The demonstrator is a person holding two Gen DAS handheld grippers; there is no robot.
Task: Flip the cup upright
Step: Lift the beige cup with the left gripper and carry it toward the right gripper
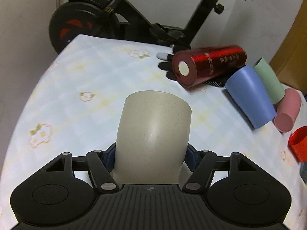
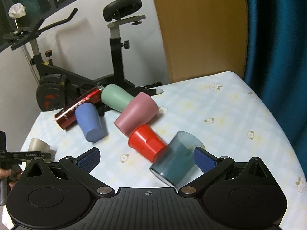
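Observation:
My left gripper (image 1: 151, 158) is shut on a cream speckled cup (image 1: 154, 134), held between the blue pads, its closed base pointing away from the camera. That cup also shows at the left edge of the right wrist view (image 2: 38, 145). My right gripper (image 2: 146, 158) is open. A translucent teal cup (image 2: 177, 160) lies on its side between its fingers, close to the right finger (image 2: 204, 160). A red cup (image 2: 146, 143) lies on its side touching the teal cup.
Pink (image 2: 137, 113), green (image 2: 116, 97) and blue (image 2: 90, 122) cups and a red metal flask (image 2: 78, 108) lie on the flowered tablecloth (image 2: 220, 124). A black glove (image 2: 151, 91) lies at the table's far edge. An exercise bike (image 2: 113, 57) stands behind.

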